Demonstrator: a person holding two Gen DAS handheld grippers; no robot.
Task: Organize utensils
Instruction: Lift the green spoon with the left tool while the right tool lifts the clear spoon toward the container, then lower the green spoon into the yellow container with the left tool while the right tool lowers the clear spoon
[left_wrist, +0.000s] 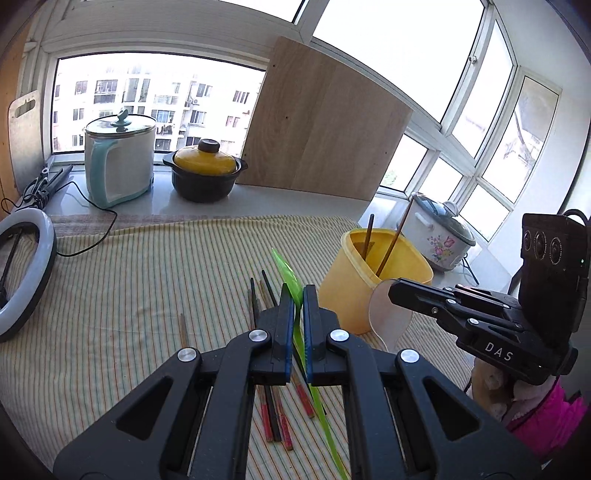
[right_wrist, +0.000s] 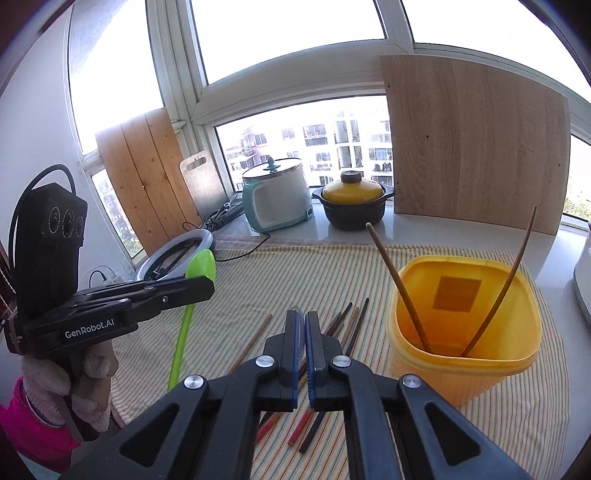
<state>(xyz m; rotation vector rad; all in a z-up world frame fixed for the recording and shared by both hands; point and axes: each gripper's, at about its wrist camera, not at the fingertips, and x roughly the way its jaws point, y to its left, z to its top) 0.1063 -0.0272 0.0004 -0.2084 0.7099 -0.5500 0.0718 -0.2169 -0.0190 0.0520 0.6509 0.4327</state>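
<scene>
The long, translucent green spoon (left_wrist: 300, 334) is clamped by its handle in the left tongs (left_wrist: 298, 295), above the chopsticks (left_wrist: 275, 417) on the striped surface (left_wrist: 129, 295). The right tongs (right_wrist: 303, 319) pinch a clear spoon (left_wrist: 388, 314) beside the yellow container (right_wrist: 461, 325).

We are counting two spoons: one green spoon (right_wrist: 201, 264) and one clear spoon (left_wrist: 389, 314). We are seeing two standing chopsticks (right_wrist: 399, 288) in one yellow tub (right_wrist: 461, 369) on the right. We are also seeing at least five loose chopsticks (right_wrist: 354, 321) nearby, overlapping too much to count exactly. Far off we are finding one teal pot (right_wrist: 277, 199), one yellow-lidded pot (right_wrist: 351, 203), one rice cooker (left_wrist: 439, 236) and three boards. One ring light (left_wrist: 26, 273) is lying at the left.
</scene>
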